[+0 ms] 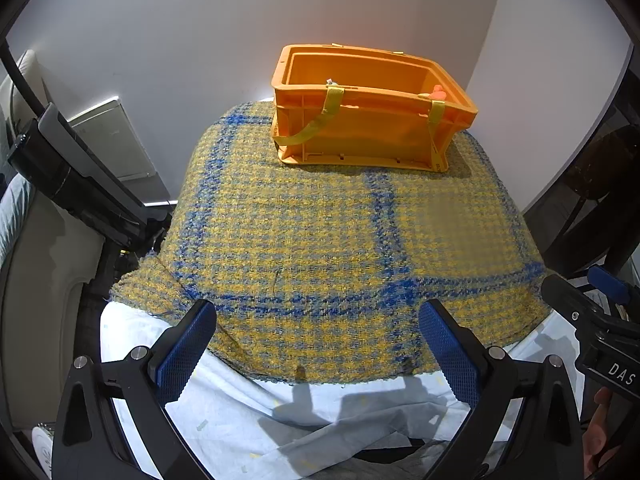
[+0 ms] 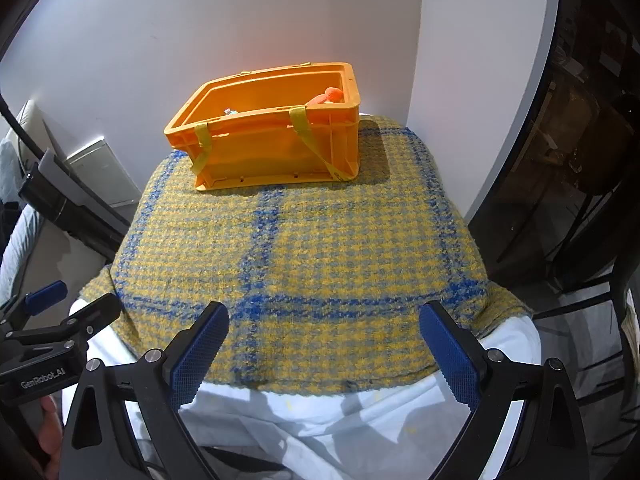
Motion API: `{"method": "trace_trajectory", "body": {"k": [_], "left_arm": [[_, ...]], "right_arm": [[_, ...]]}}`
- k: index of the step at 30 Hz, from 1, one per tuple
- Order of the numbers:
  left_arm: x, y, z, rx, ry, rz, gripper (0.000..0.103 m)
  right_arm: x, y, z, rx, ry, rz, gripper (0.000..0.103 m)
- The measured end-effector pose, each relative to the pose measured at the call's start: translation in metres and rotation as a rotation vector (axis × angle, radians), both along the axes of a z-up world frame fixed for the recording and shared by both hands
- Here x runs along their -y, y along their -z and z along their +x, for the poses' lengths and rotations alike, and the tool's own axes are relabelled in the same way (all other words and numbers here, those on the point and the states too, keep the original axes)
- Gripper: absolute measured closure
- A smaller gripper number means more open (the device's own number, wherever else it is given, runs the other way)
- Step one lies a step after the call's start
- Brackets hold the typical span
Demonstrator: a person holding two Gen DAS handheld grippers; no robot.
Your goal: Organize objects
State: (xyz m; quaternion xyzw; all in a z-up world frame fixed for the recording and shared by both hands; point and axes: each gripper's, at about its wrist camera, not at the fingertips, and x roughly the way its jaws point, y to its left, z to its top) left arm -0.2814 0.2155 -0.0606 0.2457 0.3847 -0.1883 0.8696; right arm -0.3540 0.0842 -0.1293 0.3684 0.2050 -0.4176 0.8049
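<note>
An orange plastic crate (image 1: 372, 124) with yellow strap handles stands at the far end of a table covered by a yellow and blue checked blanket (image 1: 320, 240); it also shows in the right wrist view (image 2: 272, 148). An orange item (image 2: 328, 97) lies inside it at the right end, also visible in the left wrist view (image 1: 438, 94). A small pale item (image 2: 229, 112) lies inside at the left. My left gripper (image 1: 318, 340) is open and empty above the blanket's near edge. My right gripper (image 2: 324, 340) is open and empty there too.
A white sheet (image 1: 320, 412) hangs under the blanket at the near edge. A white wall (image 1: 240, 40) stands behind the crate. A black stand (image 1: 80, 176) and pale furniture are at the left. Dark chair frames (image 2: 580, 240) are at the right.
</note>
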Motion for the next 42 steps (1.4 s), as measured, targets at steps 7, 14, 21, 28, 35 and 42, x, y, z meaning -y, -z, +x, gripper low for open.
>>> {"method": "trace_trajectory", "body": {"k": [7,14,21,28,35,42], "left_arm": [[0.0001,0.0004,0.0013,-0.001,0.001,0.003,0.0],[-0.0007,0.0011,0.0034,-0.002,-0.001,0.006,0.0],[-0.0014,0.0012,0.0044,-0.001,0.003,0.007,0.0],[-0.0013,0.0016,0.0038,0.0,0.006,0.008,0.0],[-0.0011,0.0018,0.0043,-0.001,0.01,0.008,0.0],[-0.0005,0.002,0.0047,0.002,0.013,0.008,0.0]], "right_arm": [[0.0005,0.0005,0.0016,-0.003,0.001,0.001,0.007],[0.0006,0.0012,0.0023,-0.001,0.001,0.004,0.007],[0.0009,0.0011,0.0031,0.001,0.002,0.006,0.007],[0.0012,0.0014,0.0031,0.004,0.001,0.007,0.007],[0.0013,0.0031,0.0033,0.007,0.0,0.011,0.007],[0.0014,0.0031,0.0033,0.009,0.001,0.012,0.007]]}}
